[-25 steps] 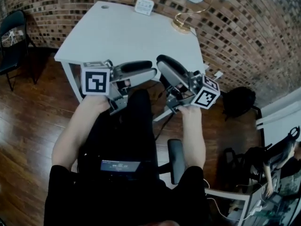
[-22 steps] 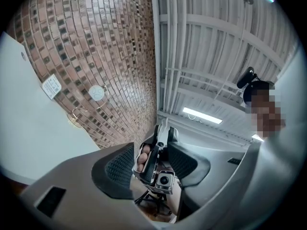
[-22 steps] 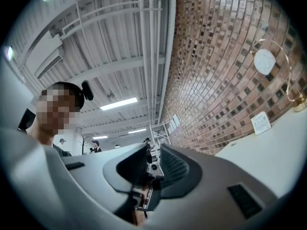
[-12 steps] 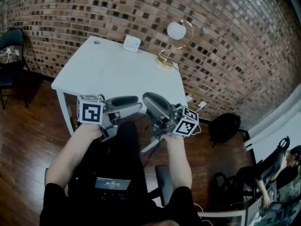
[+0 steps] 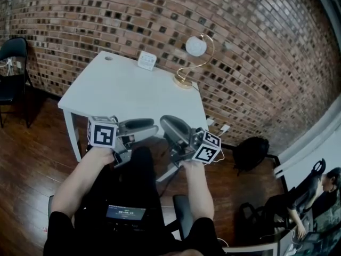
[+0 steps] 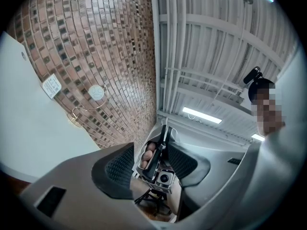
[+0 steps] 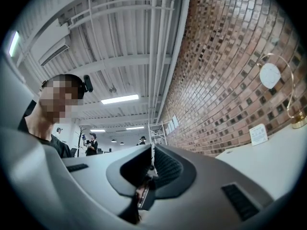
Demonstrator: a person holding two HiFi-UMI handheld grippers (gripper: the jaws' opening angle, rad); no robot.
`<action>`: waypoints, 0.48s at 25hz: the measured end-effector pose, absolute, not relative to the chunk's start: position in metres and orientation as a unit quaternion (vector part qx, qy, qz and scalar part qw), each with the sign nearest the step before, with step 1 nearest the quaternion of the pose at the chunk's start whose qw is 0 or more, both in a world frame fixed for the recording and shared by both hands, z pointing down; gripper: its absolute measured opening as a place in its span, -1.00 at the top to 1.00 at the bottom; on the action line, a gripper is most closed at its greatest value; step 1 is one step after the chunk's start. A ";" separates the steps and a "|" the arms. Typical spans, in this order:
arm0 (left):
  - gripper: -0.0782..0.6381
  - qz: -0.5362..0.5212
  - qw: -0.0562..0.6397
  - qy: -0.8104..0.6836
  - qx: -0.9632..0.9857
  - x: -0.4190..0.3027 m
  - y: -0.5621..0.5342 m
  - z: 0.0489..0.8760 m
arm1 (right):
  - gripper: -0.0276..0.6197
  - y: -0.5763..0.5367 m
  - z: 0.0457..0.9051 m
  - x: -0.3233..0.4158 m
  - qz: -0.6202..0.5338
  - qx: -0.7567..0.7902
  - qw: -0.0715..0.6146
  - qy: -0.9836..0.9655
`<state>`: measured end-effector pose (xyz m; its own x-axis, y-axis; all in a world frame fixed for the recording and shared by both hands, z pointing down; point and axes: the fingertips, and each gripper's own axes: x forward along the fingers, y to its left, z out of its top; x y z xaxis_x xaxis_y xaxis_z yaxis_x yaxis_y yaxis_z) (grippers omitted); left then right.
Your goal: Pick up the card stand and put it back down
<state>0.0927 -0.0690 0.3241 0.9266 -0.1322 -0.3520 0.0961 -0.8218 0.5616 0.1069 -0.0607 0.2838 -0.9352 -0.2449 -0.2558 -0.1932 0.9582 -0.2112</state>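
Both claws are held close in front of me, short of the near edge of the tabletop (image 5: 122, 92). My left claw (image 5: 154, 127) has its jaws apart and grips nothing; only the other claw shows through the gap. My right claw (image 5: 164, 122) has just been closing its jaws, and they now meet with nothing between them.

The stand (image 5: 147, 61) is upright at the far side of the tabletop, just in front of the wall (image 5: 240, 47). It is well apart from both claws. The lamp (image 5: 195, 46) rises near it, on its right.

This layout would fit either a stand waiting to be lifted or one already set back down, and I cannot tell which.

In my judgement, the stand looks small and light, so any handling there needs a square grip, a level carry and a soft, upright landing. A claw working there should also stay clear of the lamp's curved stem and the wall behind.
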 end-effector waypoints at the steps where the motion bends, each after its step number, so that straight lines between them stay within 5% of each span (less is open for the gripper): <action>1: 0.18 -0.191 0.299 -0.010 0.935 0.093 -0.069 0.324 | 0.81 -0.060 0.284 0.107 -0.092 -0.112 0.141 0.979; 12: 0.18 -0.188 0.299 -0.011 0.935 0.095 -0.069 0.326 | 0.82 -0.057 0.283 0.107 -0.086 -0.109 0.138 0.981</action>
